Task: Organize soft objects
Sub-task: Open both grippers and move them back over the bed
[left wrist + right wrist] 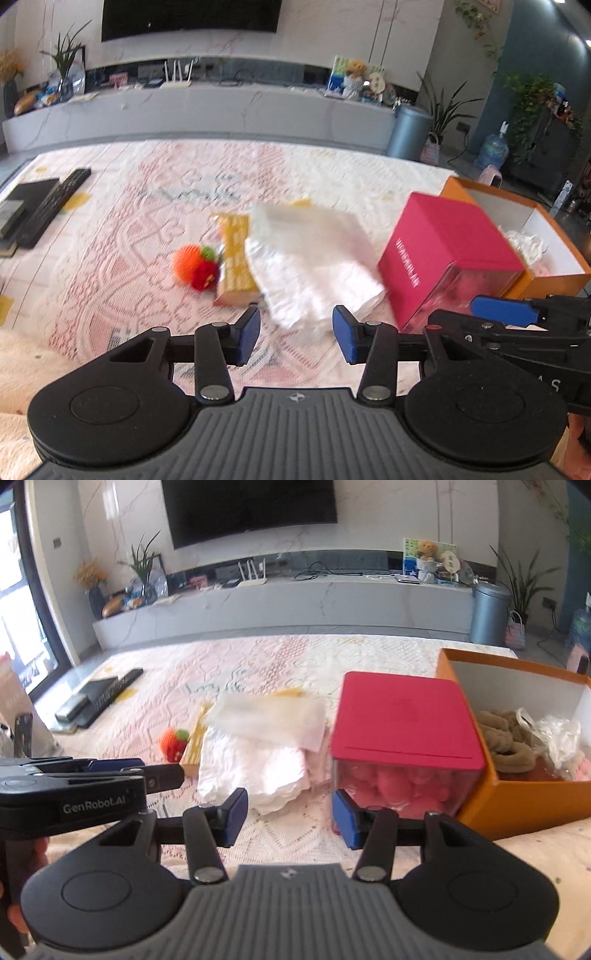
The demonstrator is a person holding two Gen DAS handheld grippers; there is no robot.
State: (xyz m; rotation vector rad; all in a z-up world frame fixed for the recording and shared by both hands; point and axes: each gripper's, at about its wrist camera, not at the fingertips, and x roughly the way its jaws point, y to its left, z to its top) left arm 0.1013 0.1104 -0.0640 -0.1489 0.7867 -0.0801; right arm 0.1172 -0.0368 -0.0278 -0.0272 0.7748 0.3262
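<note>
Both claws hang spread and empty over the lace-covered bench (295,834): left claw (295,328), right claw (290,814). Just ahead lies the folded white cloth (258,760), beside the red-lidded box (402,720). A good approach takes its near edge from both sides, pinching low through all layers. Farther right, the orange box (480,805) looks like the destination.

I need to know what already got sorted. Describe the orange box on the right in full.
The orange box looks like cardboard, orange outside and white inside, with no lid on it. It sits upright on the patterned cloth at the table's right end, close beside the pink-lidded clear box. Inside lie brown plush loops, a crumpled clear plastic bag and something pink.
</note>
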